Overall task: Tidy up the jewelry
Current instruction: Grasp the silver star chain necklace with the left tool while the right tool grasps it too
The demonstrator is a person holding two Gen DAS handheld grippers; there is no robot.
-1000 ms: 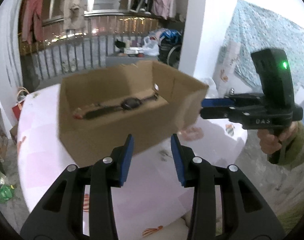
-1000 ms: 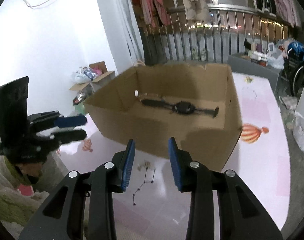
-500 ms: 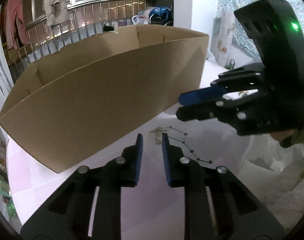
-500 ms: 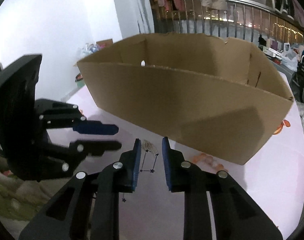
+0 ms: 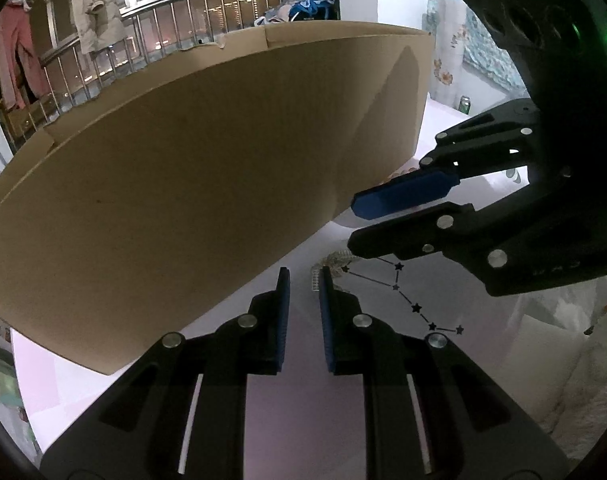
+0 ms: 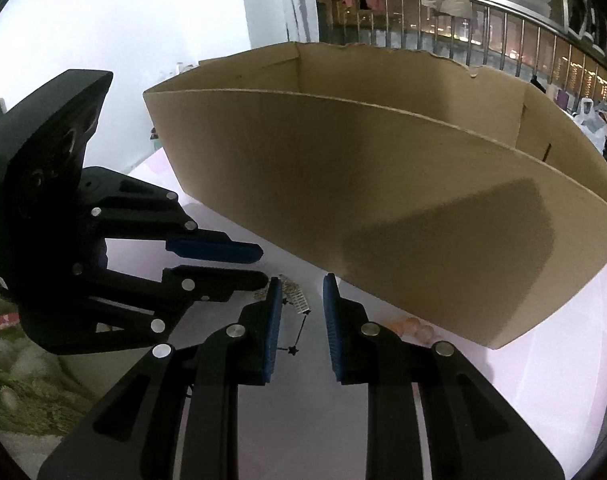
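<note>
- Both grippers have dropped low and closed in over the last second: left gripper point(image 5: 304, 276) and right gripper point(image 6: 302, 284), blue-padded fingers slightly apart, holding nothing.
- Small silvery chain-link jewelry piece point(image 6: 294, 296) lies on the pale pink star-printed tablecloth point(image 5: 271, 420), just ahead of both.
- Open brown cardboard box point(image 6: 383, 184) stands just beyond.
- Step: pickup approach. Next: one gripper must straddle and pinch the chain.

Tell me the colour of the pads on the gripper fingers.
Blue pads on black fingers, clearest in the right wrist view.
</note>
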